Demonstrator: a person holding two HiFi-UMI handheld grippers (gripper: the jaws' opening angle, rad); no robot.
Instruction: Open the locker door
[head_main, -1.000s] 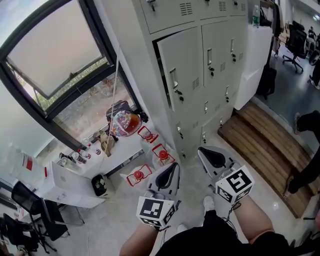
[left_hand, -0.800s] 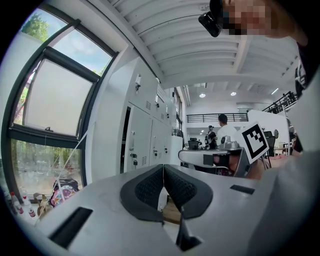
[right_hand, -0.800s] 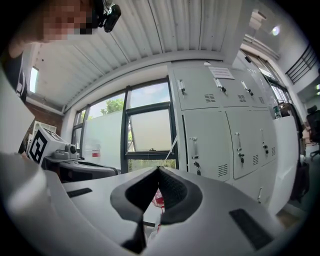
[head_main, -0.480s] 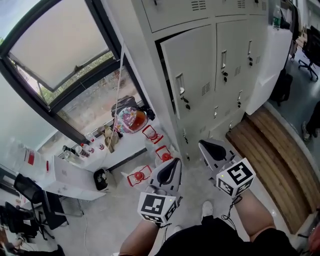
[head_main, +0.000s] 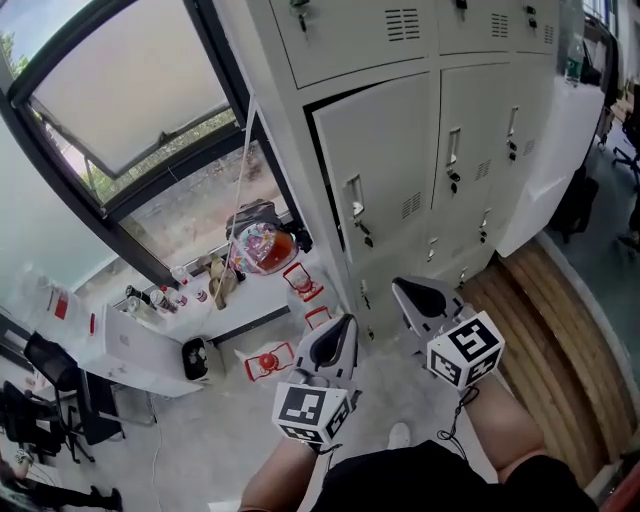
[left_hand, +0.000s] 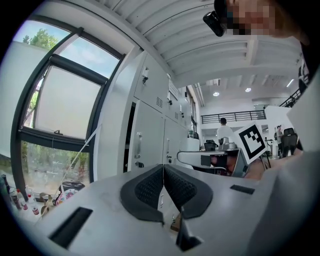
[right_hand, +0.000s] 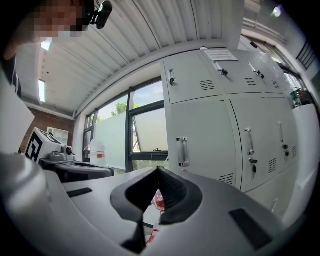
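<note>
In the head view, the left gripper (head_main: 338, 338) and the right gripper (head_main: 416, 294) are held side by side at 6 o'clock in the frame, both aimed toward 12 o'clock at a bank of grey lockers (head_main: 470, 110). In the left gripper view its fingers (left_hand: 148, 189) are pressed together with nothing between them. In the right gripper view the fingers (right_hand: 173, 192) are likewise pressed together on nothing.

The locker door (head_main: 385, 160) is seen at 12 o'clock from the grippers, well apart from both. A dark gap is visible along its left and top edges, so it stands slightly ajar. Its handle (head_main: 354, 196) is mounted upright near the left edge, with a lock just below it.

At 10 o'clock from the left gripper a colourful bag (head_main: 262, 246) is seen below a large window (head_main: 130, 100). 3 red-and-white items (head_main: 267, 361) lie on the floor at 9 to 11 o'clock from that gripper.
</note>
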